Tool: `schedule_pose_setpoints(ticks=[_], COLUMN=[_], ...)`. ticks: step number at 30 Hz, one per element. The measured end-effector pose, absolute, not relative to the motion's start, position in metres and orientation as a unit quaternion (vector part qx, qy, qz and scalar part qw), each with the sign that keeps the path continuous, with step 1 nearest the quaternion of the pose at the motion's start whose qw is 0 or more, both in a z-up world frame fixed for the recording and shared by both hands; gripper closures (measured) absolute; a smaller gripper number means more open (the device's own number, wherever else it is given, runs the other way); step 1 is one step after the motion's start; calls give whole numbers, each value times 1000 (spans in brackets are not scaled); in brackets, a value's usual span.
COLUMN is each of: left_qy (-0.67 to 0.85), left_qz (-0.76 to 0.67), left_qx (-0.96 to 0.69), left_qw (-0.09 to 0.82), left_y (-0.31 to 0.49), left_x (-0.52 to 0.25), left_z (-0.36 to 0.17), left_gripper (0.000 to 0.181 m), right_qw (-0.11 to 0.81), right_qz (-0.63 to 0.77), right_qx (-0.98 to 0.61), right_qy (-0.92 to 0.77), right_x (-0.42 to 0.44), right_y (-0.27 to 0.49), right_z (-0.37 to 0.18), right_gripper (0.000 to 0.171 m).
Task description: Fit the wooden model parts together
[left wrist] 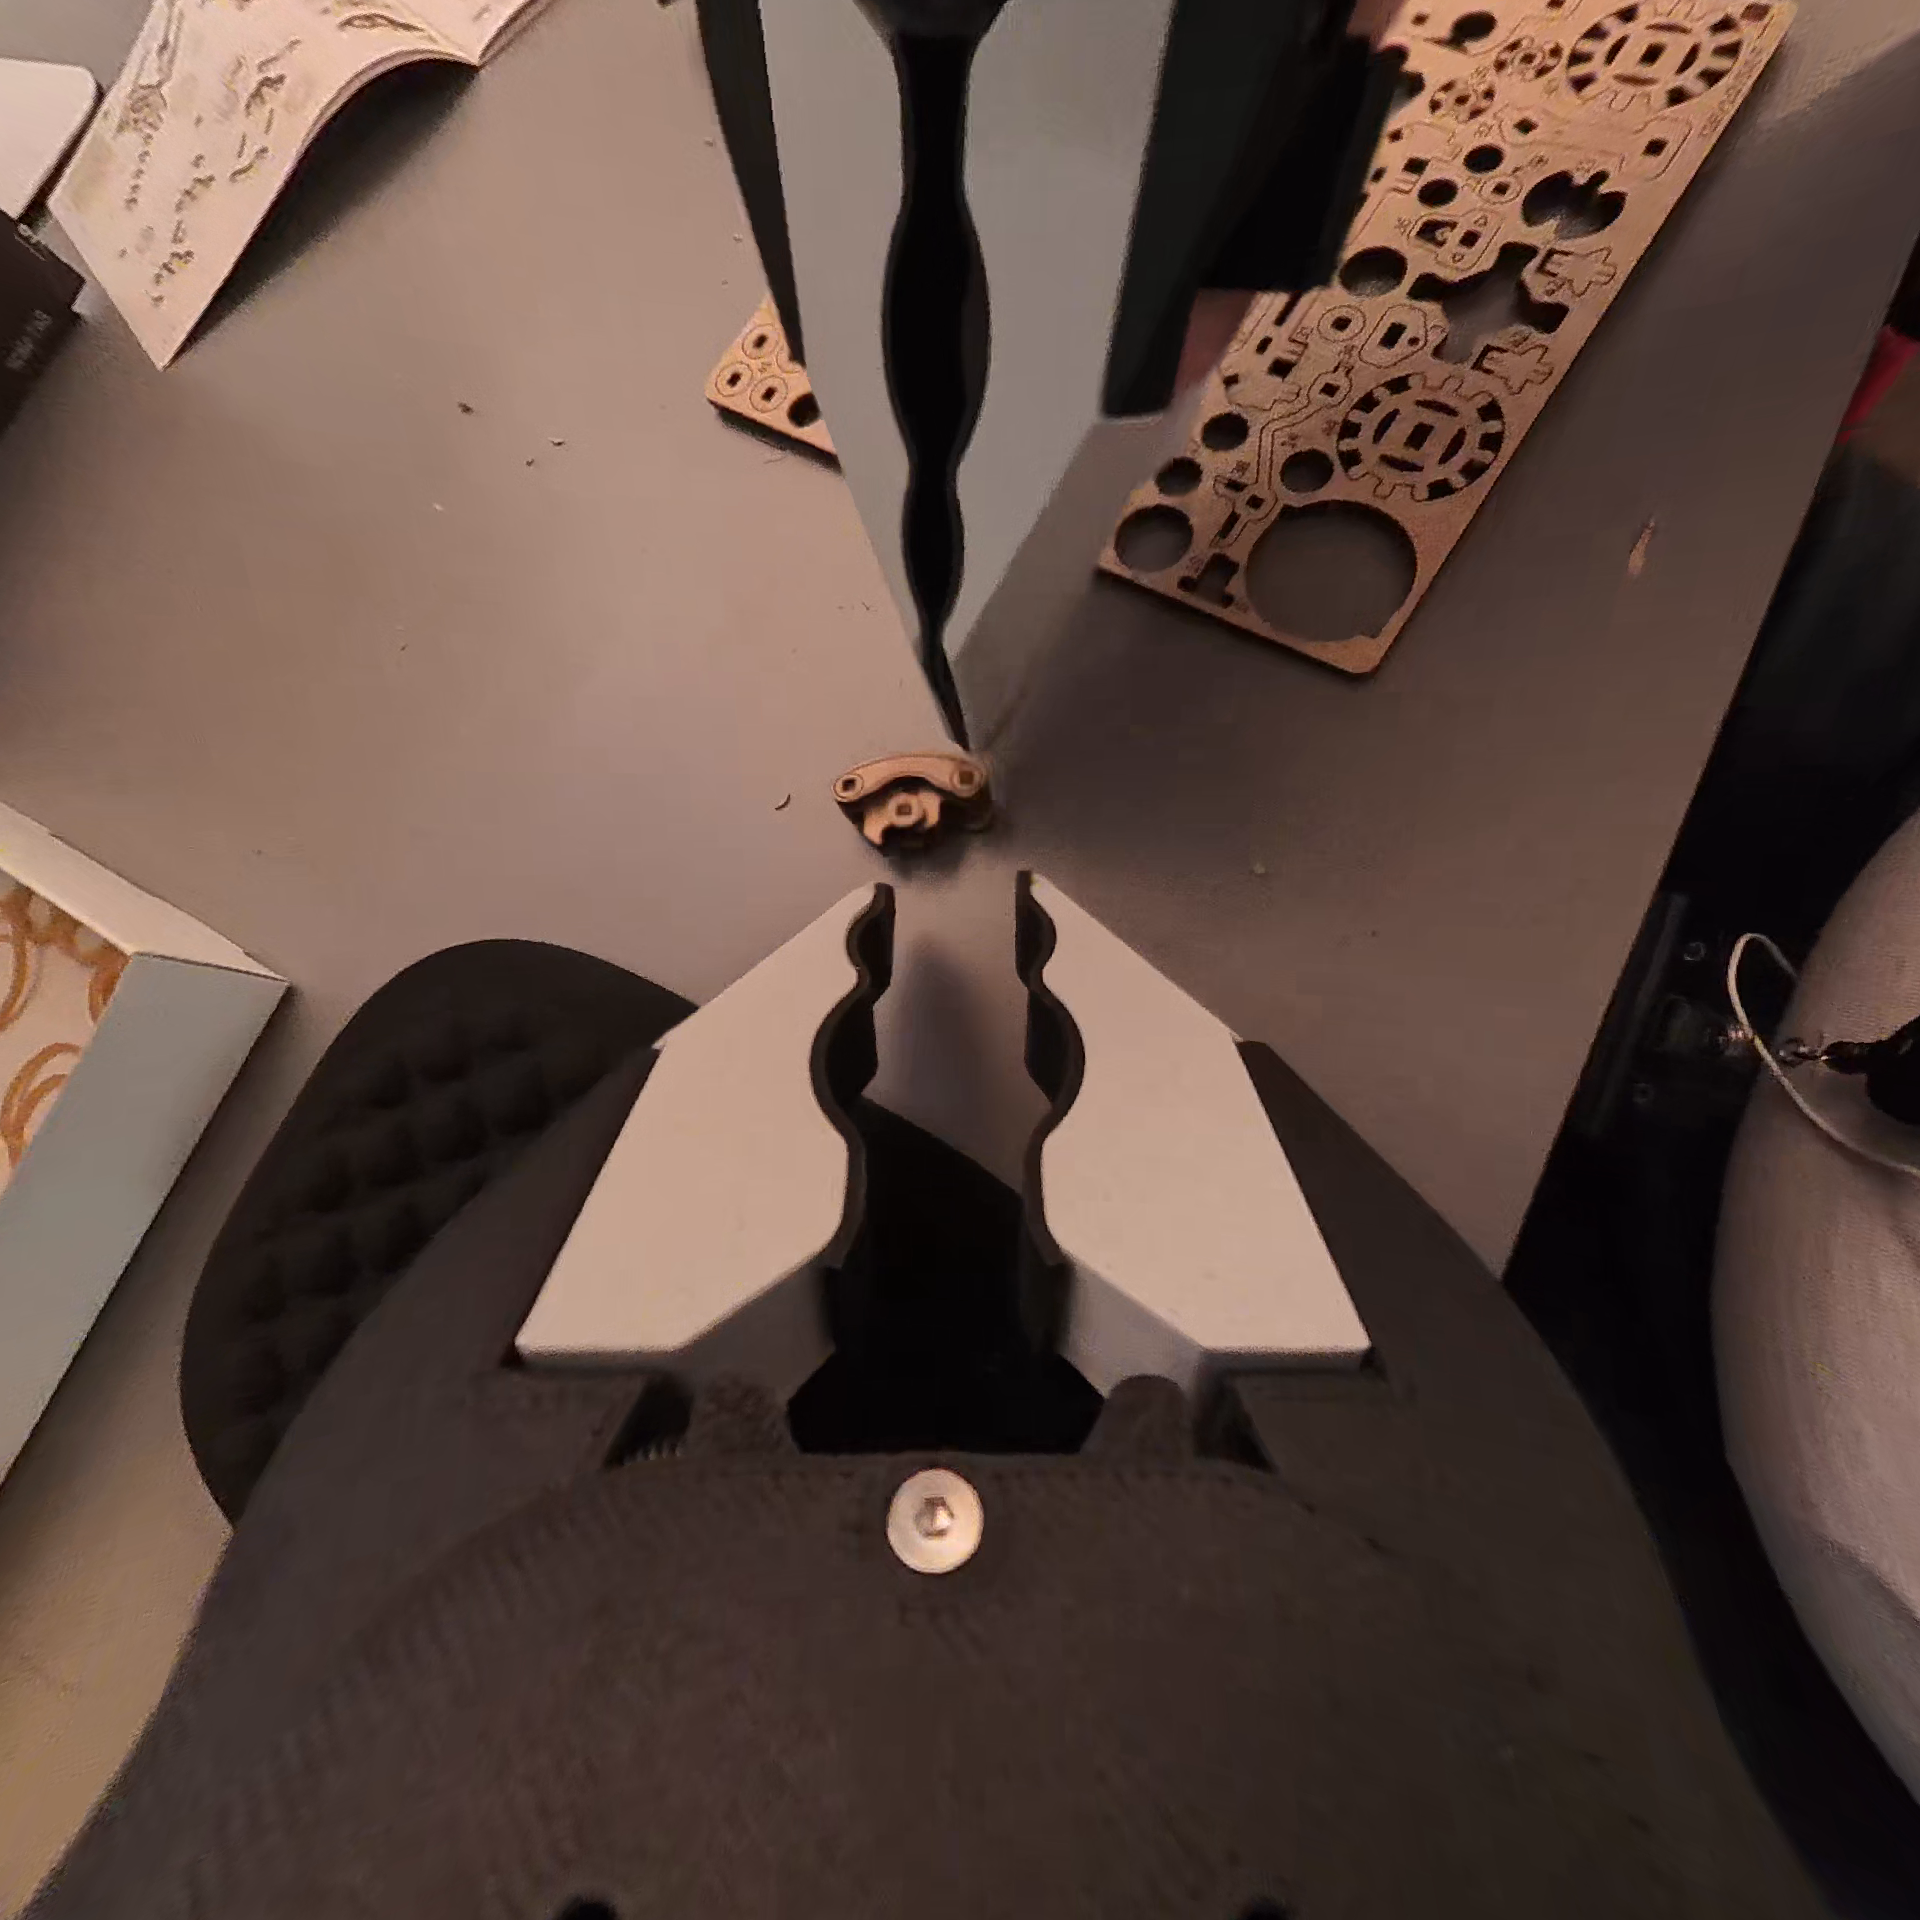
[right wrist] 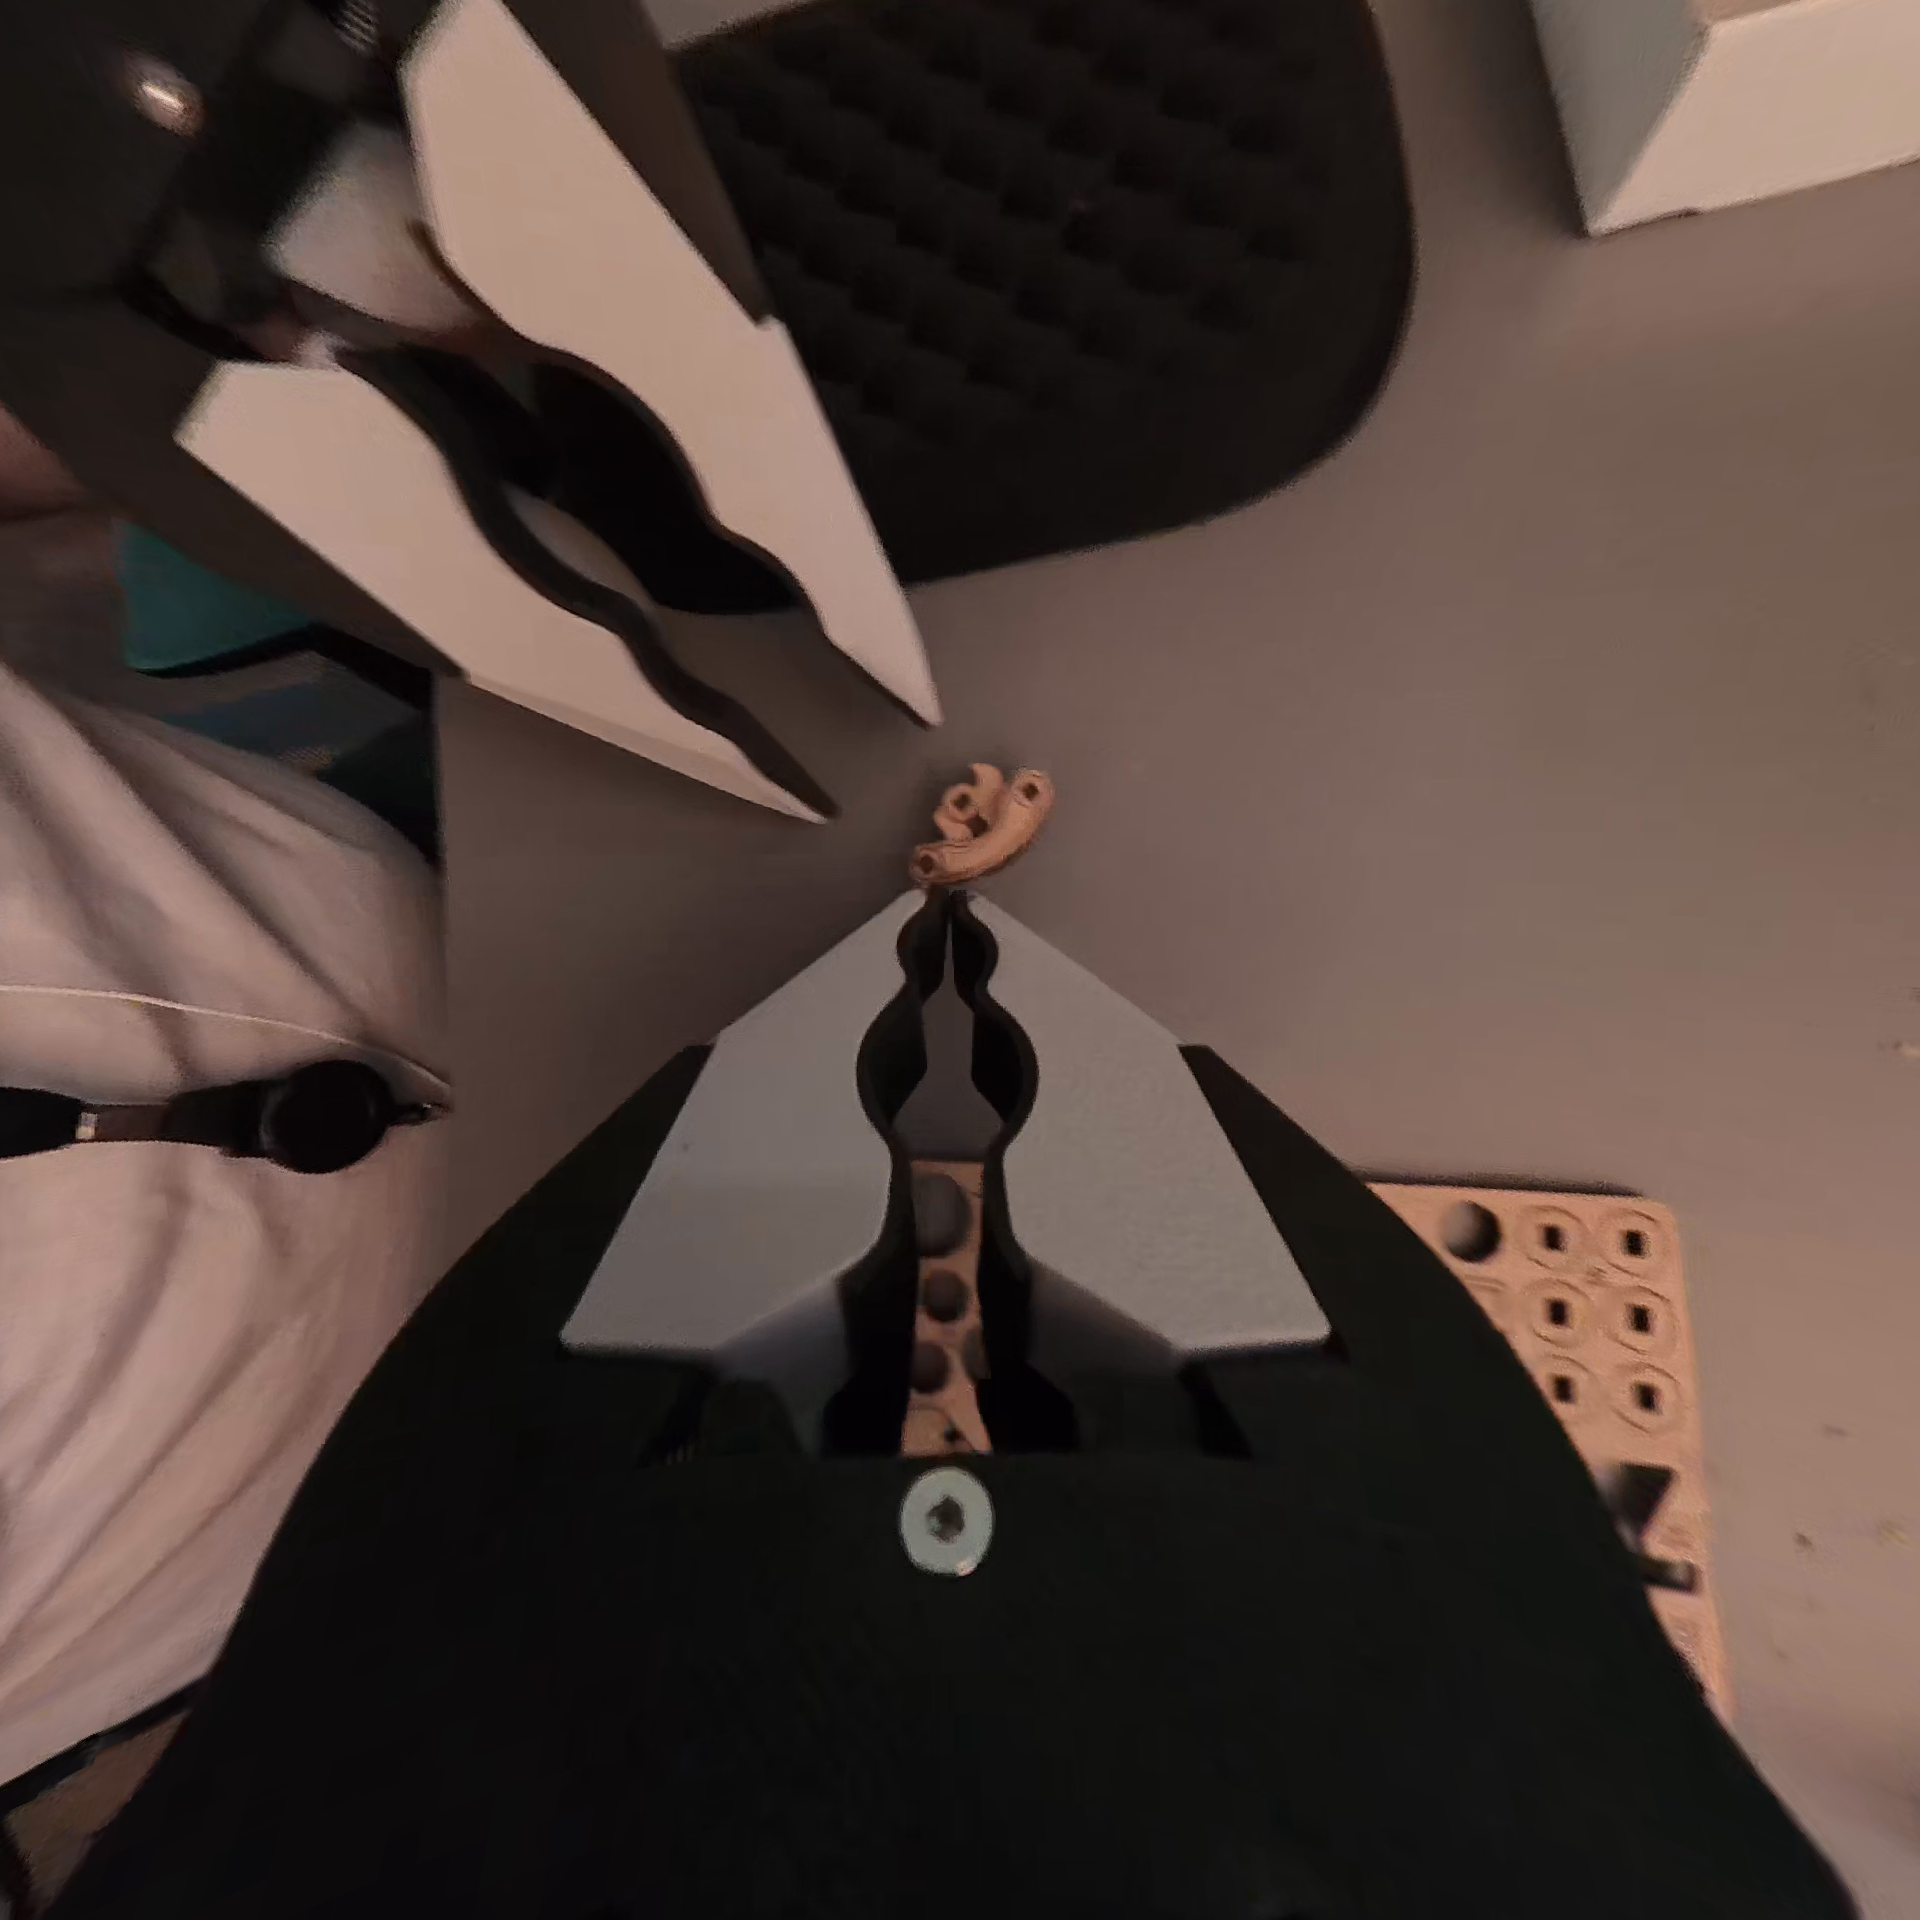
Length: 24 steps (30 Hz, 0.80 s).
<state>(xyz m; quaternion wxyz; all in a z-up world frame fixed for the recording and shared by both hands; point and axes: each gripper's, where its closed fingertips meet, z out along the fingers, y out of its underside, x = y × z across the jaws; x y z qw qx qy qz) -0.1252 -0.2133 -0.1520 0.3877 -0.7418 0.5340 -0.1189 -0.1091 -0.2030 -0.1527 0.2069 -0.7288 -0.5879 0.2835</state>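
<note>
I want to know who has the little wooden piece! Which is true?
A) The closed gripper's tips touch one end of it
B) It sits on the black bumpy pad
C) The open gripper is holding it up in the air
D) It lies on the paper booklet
A: the right gripper, closed, meets one end of the small wooden piece, while the left gripper is open and short of it.

On the worktop (left wrist: 416,644): one small joined wooden piece (left wrist: 912,800), two punched wooden sheets (left wrist: 1455,343) (left wrist: 764,384), one open booklet (left wrist: 260,135), one black dimpled pad (left wrist: 395,1122), two pale boxes (left wrist: 94,1049) (left wrist: 36,120).
</note>
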Motion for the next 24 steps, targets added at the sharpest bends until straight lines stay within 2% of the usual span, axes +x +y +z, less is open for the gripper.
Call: schedule_pose_setpoints(ticks=[1, 8, 15, 21, 24], left_qy=[535, 537, 516, 497, 490], left_qz=[-119, -132, -130, -117, -116], left_qx=[-742, -753, -764, -773, -776], left_qw=[385, 357, 365, 378, 380], left_y=[-212, -206, -205, -210, -213], left_x=[-124, -122, -127, -142, -147], left_z=[-152, -153, -150, -145, -145], left_gripper=[159, 161, 163, 168, 168], right_qw=[201, 237, 326, 311, 345], right_qz=[294, 260, 340, 316, 307], right_qx=[-727, -695, -617, -633, -622], right_qy=[-587, -627, -631, -635, -632], right_x=[-112, -109, -130, -126, -125], right_y=[-209, -209, -205, -195, -190], right_z=[-152, -150, -122, -145, -131], right_gripper=[171, 171, 171, 171, 171])
